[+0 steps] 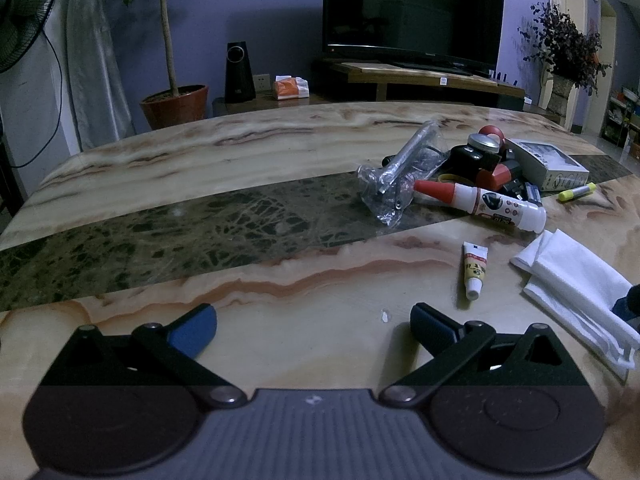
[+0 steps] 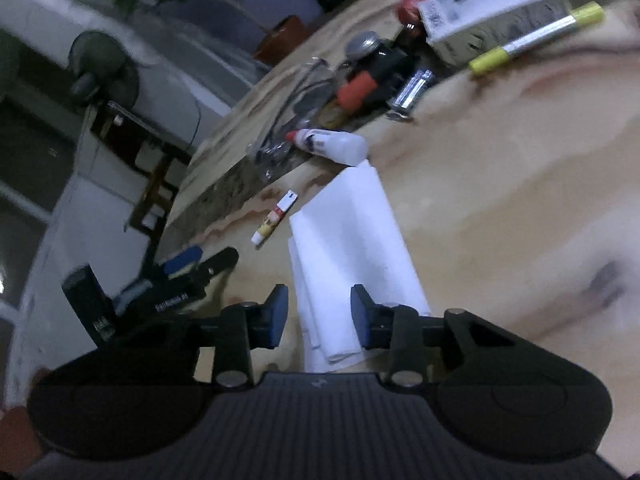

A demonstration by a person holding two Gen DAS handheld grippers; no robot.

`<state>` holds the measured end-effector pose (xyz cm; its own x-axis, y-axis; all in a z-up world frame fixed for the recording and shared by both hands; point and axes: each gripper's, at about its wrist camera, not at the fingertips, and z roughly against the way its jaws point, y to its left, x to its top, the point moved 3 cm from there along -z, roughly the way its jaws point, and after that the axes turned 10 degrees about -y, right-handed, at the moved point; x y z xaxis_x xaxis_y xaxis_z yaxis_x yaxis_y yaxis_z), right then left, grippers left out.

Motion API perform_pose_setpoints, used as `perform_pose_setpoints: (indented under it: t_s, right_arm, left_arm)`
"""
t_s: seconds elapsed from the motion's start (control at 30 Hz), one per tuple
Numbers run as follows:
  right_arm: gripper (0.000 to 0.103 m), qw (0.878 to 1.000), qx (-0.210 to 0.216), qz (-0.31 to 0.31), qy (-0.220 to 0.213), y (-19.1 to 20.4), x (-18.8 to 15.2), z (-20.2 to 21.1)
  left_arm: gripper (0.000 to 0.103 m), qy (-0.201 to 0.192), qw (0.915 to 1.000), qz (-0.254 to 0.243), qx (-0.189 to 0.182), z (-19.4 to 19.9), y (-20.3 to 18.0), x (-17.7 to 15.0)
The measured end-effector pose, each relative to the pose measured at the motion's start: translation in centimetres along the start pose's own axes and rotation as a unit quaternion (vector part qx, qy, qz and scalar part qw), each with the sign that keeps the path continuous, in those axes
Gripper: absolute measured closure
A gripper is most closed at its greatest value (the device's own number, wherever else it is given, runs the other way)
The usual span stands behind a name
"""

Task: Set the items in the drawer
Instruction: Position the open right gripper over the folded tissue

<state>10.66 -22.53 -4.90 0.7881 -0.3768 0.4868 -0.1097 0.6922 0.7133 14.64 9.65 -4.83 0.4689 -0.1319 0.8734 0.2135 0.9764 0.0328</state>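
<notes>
Loose items lie on the marble table: a white glue bottle with a red cap, a small tube, a yellow marker, a grey box and a folded white napkin. My left gripper rests low over bare table, open, with nothing between its fingers. My right gripper is rolled to one side and hovers at the near end of the napkin. Its jaws straddle the napkin's edge, and the pads do not visibly press on it. No drawer is in view.
A clear bag with a metal tool and a heap of small red and black objects lie behind the glue bottle. Beyond the table stand a television, a potted tree and a fan. My left gripper is left of the napkin.
</notes>
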Motion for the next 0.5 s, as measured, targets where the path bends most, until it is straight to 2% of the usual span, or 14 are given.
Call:
perform_pose_setpoints:
  t_s: [0.13, 0.2, 0.33, 0.5]
  right_arm:
    - [0.065, 0.999, 0.031, 0.039, -0.023, 1.7, 0.1, 0.6]
    - [0.065, 0.996, 0.013, 0.072, -0.049, 2.3, 0.5, 1.2]
    - [0.065, 0.988, -0.031, 0.131, -0.075, 3.0, 0.8, 1.5]
    - [0.063, 0.987, -0.071, 0.133, -0.058, 1.5, 1.0, 1.3]
  left_arm:
    - [0.0, 0.0, 1.0, 0.0, 0.0, 0.0, 0.0, 0.0]
    - [0.0, 0.0, 1.0, 0.0, 0.0, 0.0, 0.0, 0.0]
    - [0.0, 0.0, 1.0, 0.0, 0.0, 0.0, 0.0, 0.0]
    - [0.0, 0.0, 1.0, 0.0, 0.0, 0.0, 0.0, 0.0]
